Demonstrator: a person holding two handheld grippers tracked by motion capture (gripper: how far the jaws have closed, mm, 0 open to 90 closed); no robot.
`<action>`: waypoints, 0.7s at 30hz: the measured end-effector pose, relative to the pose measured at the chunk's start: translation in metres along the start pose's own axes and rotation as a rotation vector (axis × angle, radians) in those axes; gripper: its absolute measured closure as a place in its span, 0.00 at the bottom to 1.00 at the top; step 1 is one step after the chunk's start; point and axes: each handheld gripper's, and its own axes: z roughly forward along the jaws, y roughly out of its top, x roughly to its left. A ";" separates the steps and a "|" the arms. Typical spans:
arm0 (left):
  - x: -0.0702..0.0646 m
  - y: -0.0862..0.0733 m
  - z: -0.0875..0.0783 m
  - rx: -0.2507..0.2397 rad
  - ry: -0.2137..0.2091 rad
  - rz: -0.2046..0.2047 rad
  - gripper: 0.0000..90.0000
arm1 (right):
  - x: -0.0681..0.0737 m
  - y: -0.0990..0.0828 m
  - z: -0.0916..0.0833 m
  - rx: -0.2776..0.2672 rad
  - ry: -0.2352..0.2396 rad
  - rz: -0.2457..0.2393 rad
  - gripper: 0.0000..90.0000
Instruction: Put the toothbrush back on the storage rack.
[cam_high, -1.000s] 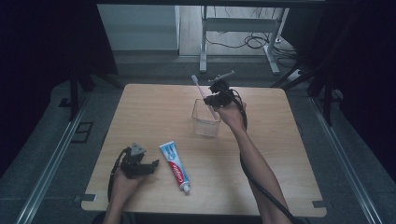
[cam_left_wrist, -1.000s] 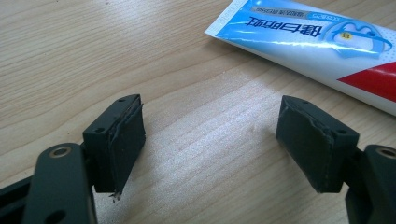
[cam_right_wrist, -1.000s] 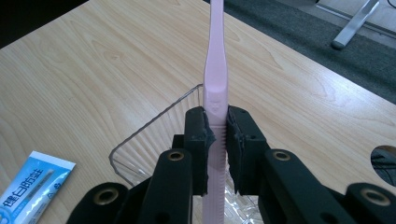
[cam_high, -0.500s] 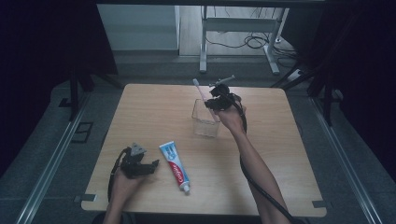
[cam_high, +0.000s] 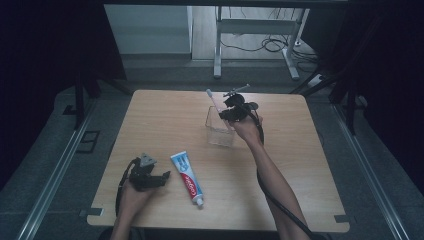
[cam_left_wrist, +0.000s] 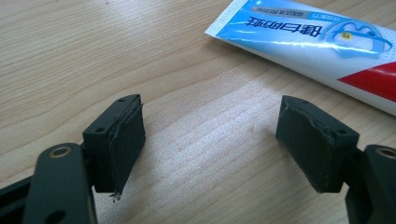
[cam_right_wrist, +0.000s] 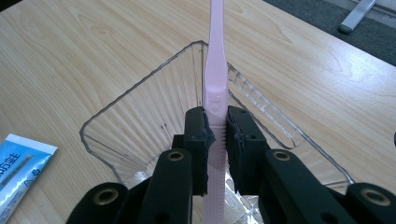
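My right gripper (cam_high: 226, 113) (cam_right_wrist: 216, 135) is shut on a pink toothbrush (cam_right_wrist: 215, 70) (cam_high: 214, 100), whose lower end reaches down into a clear ribbed plastic cup (cam_high: 220, 131) (cam_right_wrist: 140, 121) near the table's middle. The brush slants up and away to the far left, its head above the cup's rim. A blue, white and red toothpaste tube (cam_high: 187, 177) (cam_left_wrist: 322, 42) lies flat near the front. My left gripper (cam_high: 159, 179) (cam_left_wrist: 210, 144) rests on the wood just left of the tube, open, with bare tabletop between its pads.
The wooden table (cam_high: 300, 165) has dark floor and metal rails around it. A metal stand and cables (cam_high: 260, 45) lie beyond the far edge. Black cables trail from both grippers.
The right gripper and toothbrush have shifted slightly toward the cup. The left gripper has stayed put.
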 end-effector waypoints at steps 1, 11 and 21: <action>0.000 0.000 0.000 0.001 0.000 0.000 0.26 | 0.000 0.000 0.001 0.000 0.001 0.001 0.87; 0.000 0.000 0.000 0.005 0.000 0.005 0.26 | 0.002 -0.005 0.010 0.023 0.004 -0.010 0.87; 0.000 0.000 0.000 0.001 0.000 0.001 0.26 | 0.003 -0.006 0.016 0.066 0.016 -0.015 0.86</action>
